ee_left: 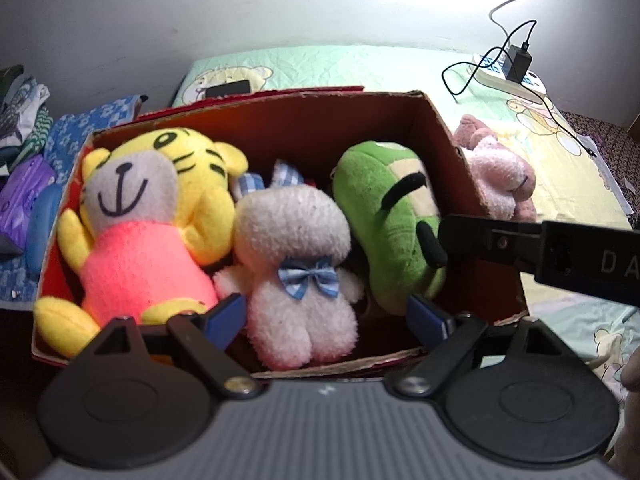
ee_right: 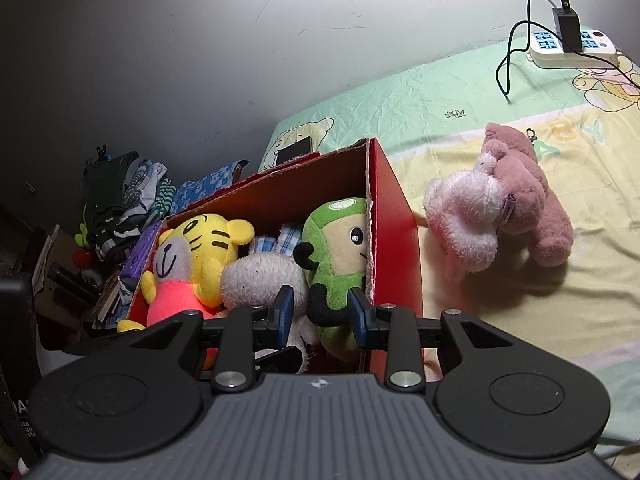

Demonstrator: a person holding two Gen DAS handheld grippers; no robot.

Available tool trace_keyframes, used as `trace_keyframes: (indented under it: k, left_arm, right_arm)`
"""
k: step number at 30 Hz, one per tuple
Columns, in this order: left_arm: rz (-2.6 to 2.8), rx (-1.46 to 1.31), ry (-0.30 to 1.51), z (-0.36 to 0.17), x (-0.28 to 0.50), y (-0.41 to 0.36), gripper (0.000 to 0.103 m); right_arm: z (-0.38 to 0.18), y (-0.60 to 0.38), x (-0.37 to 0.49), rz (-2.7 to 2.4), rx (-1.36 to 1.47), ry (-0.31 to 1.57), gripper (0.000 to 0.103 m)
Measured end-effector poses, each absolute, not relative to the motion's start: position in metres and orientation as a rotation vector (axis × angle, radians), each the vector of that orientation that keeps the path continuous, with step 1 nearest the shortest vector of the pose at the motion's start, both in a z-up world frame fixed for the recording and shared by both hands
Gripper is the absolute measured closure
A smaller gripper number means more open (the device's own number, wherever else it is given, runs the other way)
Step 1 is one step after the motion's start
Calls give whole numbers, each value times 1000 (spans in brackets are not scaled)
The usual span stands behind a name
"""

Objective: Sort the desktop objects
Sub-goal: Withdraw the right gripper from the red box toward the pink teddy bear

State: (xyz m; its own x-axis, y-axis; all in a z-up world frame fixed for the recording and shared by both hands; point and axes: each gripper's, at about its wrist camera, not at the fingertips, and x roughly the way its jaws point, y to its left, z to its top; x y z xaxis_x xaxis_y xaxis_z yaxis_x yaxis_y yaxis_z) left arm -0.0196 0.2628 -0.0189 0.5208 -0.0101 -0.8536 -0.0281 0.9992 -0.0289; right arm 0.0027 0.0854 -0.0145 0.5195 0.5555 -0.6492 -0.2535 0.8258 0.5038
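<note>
A red cardboard box [ee_left: 304, 128] [ee_right: 396, 240] on the bed holds three plush toys. A yellow tiger in pink [ee_left: 156, 208] [ee_right: 200, 256] lies on the left. A white plush with a blue bow [ee_left: 296, 248] [ee_right: 256, 276] is in the middle, and a green plush [ee_left: 384, 216] [ee_right: 336, 248] on the right. My left gripper [ee_left: 326, 314] hangs open over the white plush's lower body, its pads not pressing. My right gripper [ee_right: 321, 314] is shut on the green plush's lower part. One right finger [ee_left: 472, 240] reaches in from the right. A pink plush [ee_left: 496, 176] [ee_right: 500, 216] lies outside the box.
The bedsheet [ee_right: 520, 312] stretches to the right of the box. A power strip with a charger and cables [ee_left: 516, 72] [ee_right: 572, 46] sits at the back right, and a phone [ee_left: 228, 88] [ee_right: 294, 149] lies behind the box. Piled clothes [ee_left: 24, 120] [ee_right: 120, 192] crowd the left.
</note>
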Motion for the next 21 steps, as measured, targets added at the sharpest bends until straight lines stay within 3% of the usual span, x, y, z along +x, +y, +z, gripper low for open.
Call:
trace_keyframes:
  k: [21]
  left_arm:
    - [79,-35,948,16,-28,228,14]
  right_arm:
    - [-3,22,1,517,431,885,68]
